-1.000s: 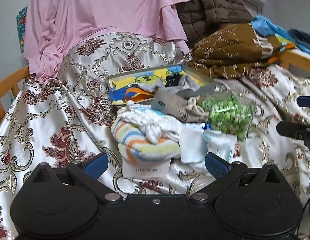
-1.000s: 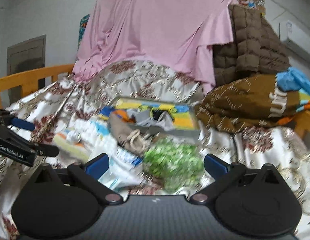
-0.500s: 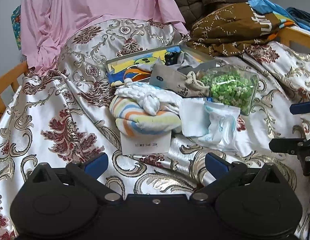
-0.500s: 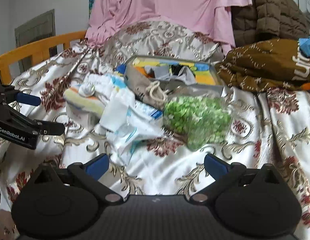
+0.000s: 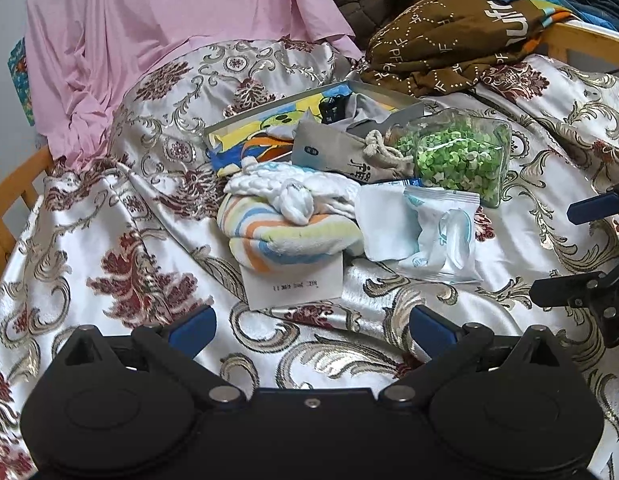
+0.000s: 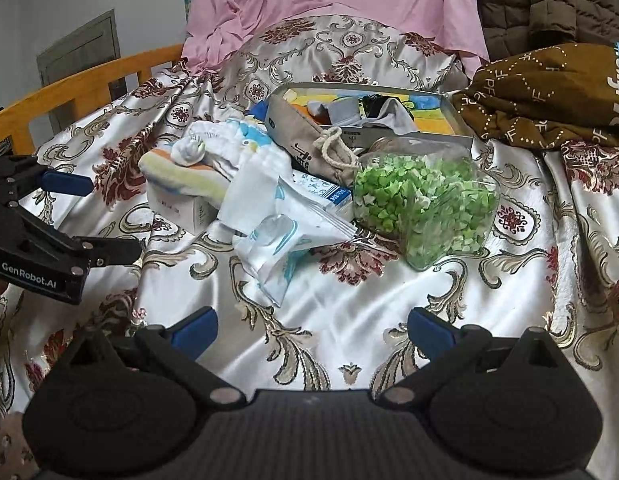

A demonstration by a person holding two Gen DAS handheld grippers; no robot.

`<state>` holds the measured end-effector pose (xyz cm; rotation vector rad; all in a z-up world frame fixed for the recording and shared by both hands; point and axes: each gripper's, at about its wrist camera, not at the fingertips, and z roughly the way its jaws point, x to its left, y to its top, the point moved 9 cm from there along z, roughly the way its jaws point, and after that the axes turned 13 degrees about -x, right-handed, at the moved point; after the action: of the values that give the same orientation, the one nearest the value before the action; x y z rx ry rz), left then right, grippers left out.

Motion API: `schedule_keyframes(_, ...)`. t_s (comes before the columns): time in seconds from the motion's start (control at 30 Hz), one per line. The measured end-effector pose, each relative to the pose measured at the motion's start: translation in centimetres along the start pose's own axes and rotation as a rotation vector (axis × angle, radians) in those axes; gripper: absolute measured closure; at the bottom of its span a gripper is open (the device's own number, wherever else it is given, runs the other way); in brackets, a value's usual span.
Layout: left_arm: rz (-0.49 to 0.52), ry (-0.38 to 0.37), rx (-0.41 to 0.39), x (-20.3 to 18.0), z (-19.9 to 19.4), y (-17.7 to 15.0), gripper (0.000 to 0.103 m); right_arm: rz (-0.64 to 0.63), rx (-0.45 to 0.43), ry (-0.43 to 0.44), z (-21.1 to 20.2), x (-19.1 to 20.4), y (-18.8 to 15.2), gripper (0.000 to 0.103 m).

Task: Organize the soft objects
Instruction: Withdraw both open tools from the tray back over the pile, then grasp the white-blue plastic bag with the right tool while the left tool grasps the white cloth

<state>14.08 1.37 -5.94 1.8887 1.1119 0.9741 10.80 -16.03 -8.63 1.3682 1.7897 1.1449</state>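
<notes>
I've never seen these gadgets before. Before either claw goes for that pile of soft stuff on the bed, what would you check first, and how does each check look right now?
1. Left gripper open and empty: ok, fingers spread wide with nothing between them.
2. Right gripper open and empty: ok, same.
3. Grippers apart from each other: ok, each shows only at the edge of the other's view.
4. Striped towel reachable: ok, it lies straight ahead of the left gripper, though a knotted white cloth rests on it.
5. Bag of green pieces free to lift: cannot tell, the drawstring pouch leans close against it.
6. Tray has room: cannot tell, clothes already lie inside.
</notes>
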Motion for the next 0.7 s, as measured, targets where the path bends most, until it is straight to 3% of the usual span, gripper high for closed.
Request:
schedule_keyframes(0.33,0.226,-0.093,-0.069,-0.8,0.0,3.7,0.001,0.012,-0.042,0.014,1.3,0.0,0.0,0.0)
schedule_keyframes(0.7,0.446,-0.213,-0.079,-2.8,3.1,7.8,0.001,0.039,-0.092,0.024,2.5,0.2,1.5,0.001)
